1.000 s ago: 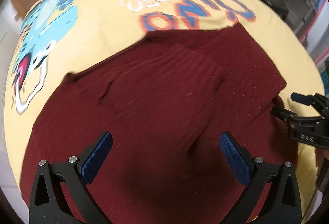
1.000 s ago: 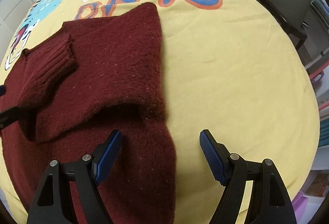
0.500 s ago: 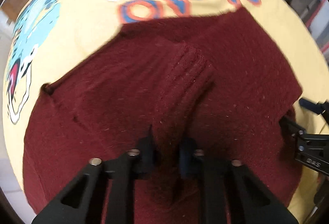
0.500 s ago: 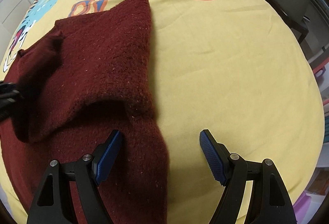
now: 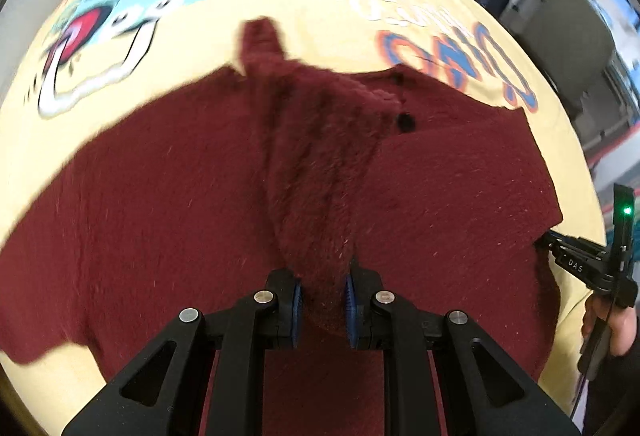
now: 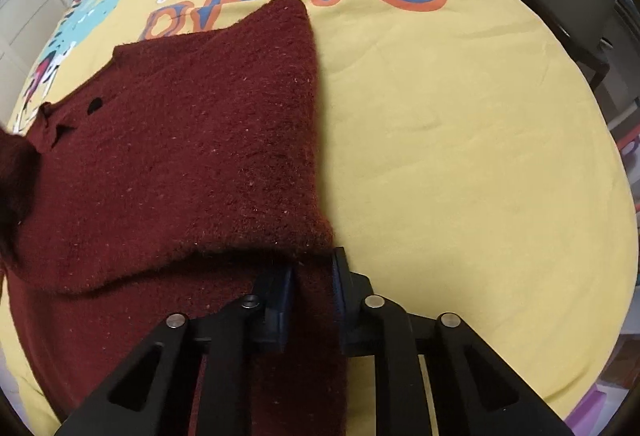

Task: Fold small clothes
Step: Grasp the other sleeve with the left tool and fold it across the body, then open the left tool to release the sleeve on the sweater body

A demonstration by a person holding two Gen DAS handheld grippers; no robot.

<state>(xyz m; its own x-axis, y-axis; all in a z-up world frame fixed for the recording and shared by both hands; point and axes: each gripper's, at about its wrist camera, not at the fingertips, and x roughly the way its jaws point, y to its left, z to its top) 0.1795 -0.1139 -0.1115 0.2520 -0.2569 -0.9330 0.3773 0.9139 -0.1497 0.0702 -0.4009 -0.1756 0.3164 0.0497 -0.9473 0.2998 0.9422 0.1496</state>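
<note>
1. Nearest in the left wrist view, the left hand-held gripper (image 5: 322, 302) is clamped on a raised ridge of the dark red fuzzy knitted sweater (image 5: 180, 203). A second ago its blue pads stood wide apart above flat cloth; now they pinch a fold that lifts off the garment.
2. Nearest in the right wrist view, the right hand-held gripper (image 6: 312, 294) has just closed its jaws on the sweater's right edge (image 6: 316, 336), which lay loose between open pads half a second ago.
3. Beyond both, the sweater (image 6: 192, 155) lies spread on the surface, one side already turned over onto the body, a small dark button (image 6: 94, 106) showing near the collar.
4. Farther still, the yellow cloth with a cartoon dinosaur print (image 6: 460, 115) covers the surface beneath.
5. With both grips now taken, the next fold looks ready to begin; nothing yet shows which way the cloth will be carried.
</note>
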